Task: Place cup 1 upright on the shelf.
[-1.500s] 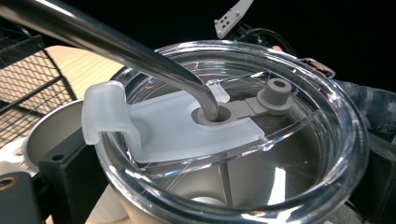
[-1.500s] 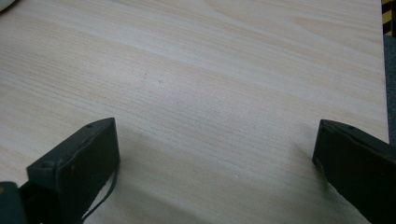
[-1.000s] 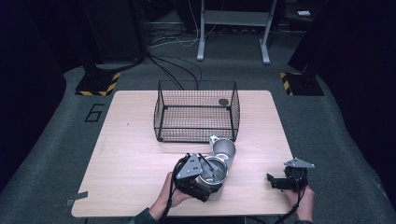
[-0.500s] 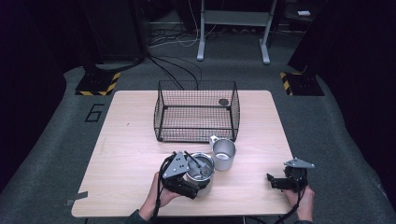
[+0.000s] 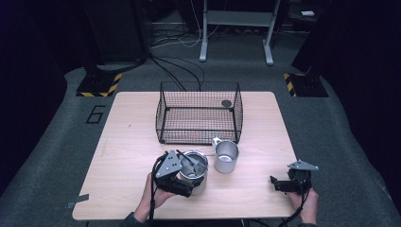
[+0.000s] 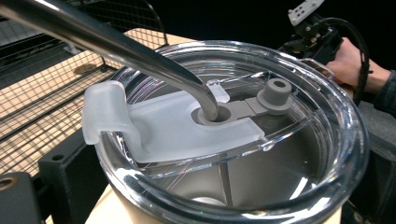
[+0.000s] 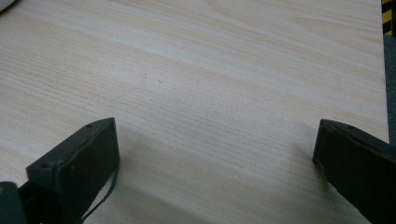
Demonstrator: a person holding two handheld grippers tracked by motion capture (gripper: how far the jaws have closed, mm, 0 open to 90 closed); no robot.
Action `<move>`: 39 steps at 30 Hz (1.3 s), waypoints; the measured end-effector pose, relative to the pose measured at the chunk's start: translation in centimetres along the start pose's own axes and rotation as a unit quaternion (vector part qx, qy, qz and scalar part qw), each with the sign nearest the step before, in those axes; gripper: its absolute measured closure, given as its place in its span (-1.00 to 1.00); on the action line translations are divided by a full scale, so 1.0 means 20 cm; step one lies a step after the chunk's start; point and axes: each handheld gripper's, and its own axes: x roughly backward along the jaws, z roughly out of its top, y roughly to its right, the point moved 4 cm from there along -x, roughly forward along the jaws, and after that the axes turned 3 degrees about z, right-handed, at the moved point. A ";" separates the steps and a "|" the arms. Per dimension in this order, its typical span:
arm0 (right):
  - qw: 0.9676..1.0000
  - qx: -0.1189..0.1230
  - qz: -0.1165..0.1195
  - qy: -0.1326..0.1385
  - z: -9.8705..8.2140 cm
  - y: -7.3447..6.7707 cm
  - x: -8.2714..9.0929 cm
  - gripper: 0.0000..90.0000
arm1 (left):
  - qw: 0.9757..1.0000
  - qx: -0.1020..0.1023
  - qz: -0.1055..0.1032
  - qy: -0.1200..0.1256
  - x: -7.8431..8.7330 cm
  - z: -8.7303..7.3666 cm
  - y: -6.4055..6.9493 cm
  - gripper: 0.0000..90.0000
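My left hand-held gripper grasps the lidded tumbler; its metal straw could slip out if I tilt it. The tumbler may knock the mug just beside. My right hand-held gripper rests wide apart on the tabletop.

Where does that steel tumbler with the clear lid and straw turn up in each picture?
High view: the tumbler stands low at centre-left, against the left gripper.
Left gripper view: the tumbler sits close up, mid-frame.
Right gripper view: bare table between open jaws.
Shared landmark: the wire basket, upper left in the left gripper view.
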 end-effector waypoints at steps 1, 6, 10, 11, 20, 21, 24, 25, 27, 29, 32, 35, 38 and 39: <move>1.000 0.000 0.000 0.000 0.00 0.00 0.00 -1.00 | 1.000 0.001 0.005 -0.004 0.01 0.00 -0.02 -0.91; 1.000 0.000 0.000 0.000 0.00 0.00 0.00 -1.00 | 1.000 0.007 0.019 -0.001 0.01 -0.01 -0.06 -0.91; 1.000 0.000 0.000 0.000 0.00 0.00 0.00 -1.00 | 0.999 0.011 0.031 -0.004 0.02 -0.01 -0.09 -0.91; 1.000 0.000 0.000 0.000 0.00 0.00 0.00 -1.00 | 0.999 0.011 0.031 -0.004 0.02 -0.01 -0.10 -0.91; 1.000 -0.002 0.001 -0.001 0.00 0.00 0.00 -1.00 | 0.999 0.020 0.050 -0.009 0.04 -0.02 -0.17 -0.91; 1.000 0.000 0.000 0.000 0.00 0.00 0.00 -1.00 | 0.998 0.016 0.054 -0.006 0.04 -0.02 -0.18 -0.91; 1.000 0.000 0.000 0.000 0.00 0.00 0.00 -1.00 | 0.998 0.017 0.060 -0.010 0.04 -0.01 -0.20 -0.91; 1.000 0.000 0.000 0.000 0.00 0.00 0.00 -1.00 | 0.998 0.017 0.060 -0.009 0.05 -0.01 -0.21 -0.91; 1.000 0.000 0.000 0.000 0.00 0.00 0.00 -1.00 | 0.998 0.018 0.067 -0.005 0.05 -0.01 -0.22 -0.91; 1.000 0.000 0.000 0.000 0.00 0.00 0.00 -1.00 | 0.997 0.017 0.069 -0.009 0.06 0.00 -0.24 -0.91; 1.000 0.000 0.000 0.000 0.00 0.00 0.00 -1.00 | 0.997 0.021 0.076 -0.008 0.07 0.01 -0.26 -0.91; 1.000 0.000 0.000 0.000 0.00 0.00 0.00 -1.00 | 0.997 0.021 0.079 -0.012 0.06 0.01 -0.29 -0.91; 1.000 0.000 0.000 0.000 0.00 0.00 0.00 -1.00 | 0.996 0.021 0.079 -0.015 0.06 0.02 -0.31 -0.91; 1.000 -0.001 0.000 0.000 0.00 0.00 0.00 -1.00 | 0.996 0.021 0.082 -0.014 0.06 0.02 -0.32 -0.91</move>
